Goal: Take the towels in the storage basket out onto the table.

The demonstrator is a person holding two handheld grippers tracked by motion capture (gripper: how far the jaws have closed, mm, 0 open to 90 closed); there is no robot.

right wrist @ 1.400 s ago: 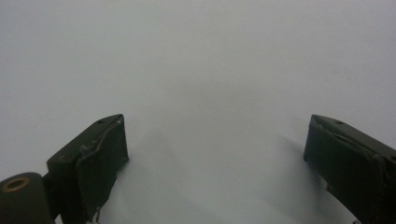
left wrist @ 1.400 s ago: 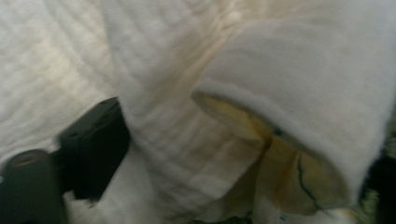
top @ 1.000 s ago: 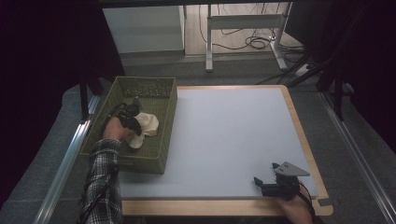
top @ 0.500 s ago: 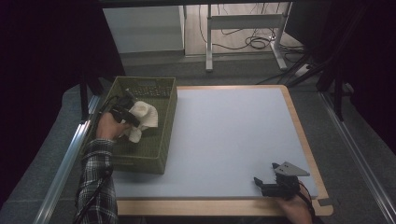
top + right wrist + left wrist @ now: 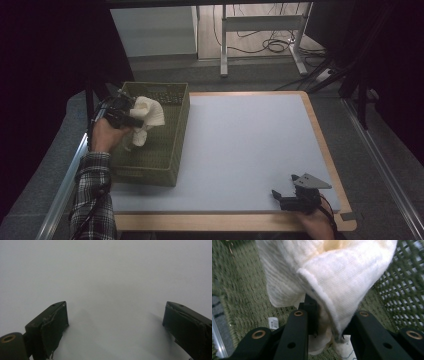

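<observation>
One cream-white knitted cloth (image 5: 146,116) is held by the left gripper (image 5: 125,114) at the left of the high view, lifted above the one olive-green woven rectangular basket (image 5: 165,155) with its loose end hanging toward the basket floor. In the left gripper view the cloth (image 5: 332,282) is seen bunched between the two black jaws, which are drawn close together and pinch a fold of it; the left gripper (image 5: 327,325) is therefore closed on the cloth. One small white label is seen on the basket floor (image 5: 242,297) at the lower left of that view.

The right gripper (image 5: 295,196) is seen at the lower right of the high view, resting low over the pale grey surface of the wooden-edged table (image 5: 250,145), well apart from the basket. In the right gripper view its two jaws stand wide apart, with nothing between them and bare table (image 5: 112,285) beyond; the right gripper (image 5: 116,325) is open and empty.

One person's two hands are counted, the left in a checked sleeve (image 5: 92,200).
</observation>
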